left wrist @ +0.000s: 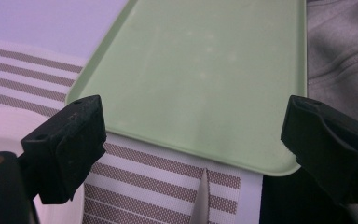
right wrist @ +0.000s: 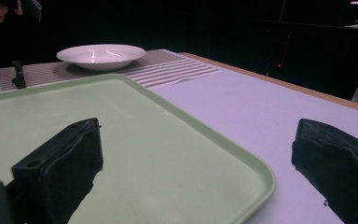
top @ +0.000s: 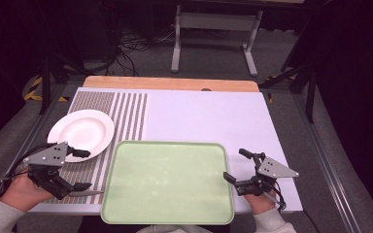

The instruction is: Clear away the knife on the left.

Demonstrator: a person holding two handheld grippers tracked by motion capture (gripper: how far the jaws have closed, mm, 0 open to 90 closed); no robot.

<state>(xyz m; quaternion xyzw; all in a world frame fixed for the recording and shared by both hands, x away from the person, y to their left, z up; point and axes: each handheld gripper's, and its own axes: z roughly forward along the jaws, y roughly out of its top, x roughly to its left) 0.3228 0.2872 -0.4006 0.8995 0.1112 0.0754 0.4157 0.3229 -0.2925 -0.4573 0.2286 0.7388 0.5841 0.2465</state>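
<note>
High view: a pale green tray [top: 167,182] lies flat at the near middle of the bench [top: 213,116], its long axis running left to right across the bench and its near edge reaching the bench's front edge. Its surface is bare. Left of the tray a striped placemat [top: 126,114] covers the bench's left part, its stripes running away from the person; a white plate [top: 81,134] rests on it, near the tray's far left corner but apart from it. A knife [top: 85,193] lies on the mat just beside the tray's left edge, blade tip pointing toward the tray; in the left gripper view the blade [left wrist: 199,200] stops short of the rim [left wrist: 200,156]. The left claw [top: 81,170], held in the left hand [top: 22,194], hovers over the mat between plate and knife, jaws wide apart and holding nothing. The right claw [top: 237,166], held in the right hand [top: 258,201], sits at the tray's right edge, jaws likewise spread and empty; the right gripper view shows one jaw over the tray and the other over the bare bench.
</note>
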